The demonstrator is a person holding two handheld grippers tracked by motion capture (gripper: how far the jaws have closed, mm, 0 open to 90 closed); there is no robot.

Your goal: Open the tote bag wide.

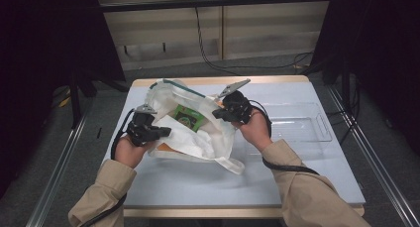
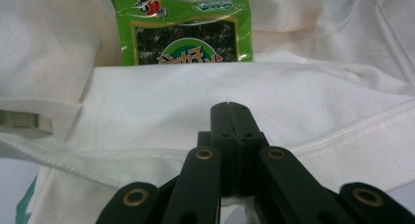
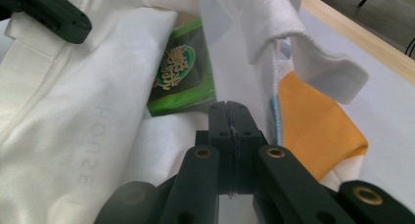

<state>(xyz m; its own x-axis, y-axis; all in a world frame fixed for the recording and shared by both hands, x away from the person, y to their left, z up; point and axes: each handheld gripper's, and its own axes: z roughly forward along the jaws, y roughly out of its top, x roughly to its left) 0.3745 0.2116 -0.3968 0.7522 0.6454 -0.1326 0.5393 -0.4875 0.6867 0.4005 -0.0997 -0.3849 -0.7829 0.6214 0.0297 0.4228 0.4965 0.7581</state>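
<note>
left tongs (image 1: 166, 132) clamped on white bag (image 1: 198, 142) rim | right tongs (image 1: 218, 113) clamped on opposite rim | green packet (image 1: 187, 118) lies between the 2, inside the mouth, nearer neither

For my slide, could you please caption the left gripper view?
Left tool shut on white cloth bag, green seaweed snack packet inside.

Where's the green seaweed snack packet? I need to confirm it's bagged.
In the high view, the green snack packet lies inside the open white cloth bag, mid-table, between both grippers.
</note>
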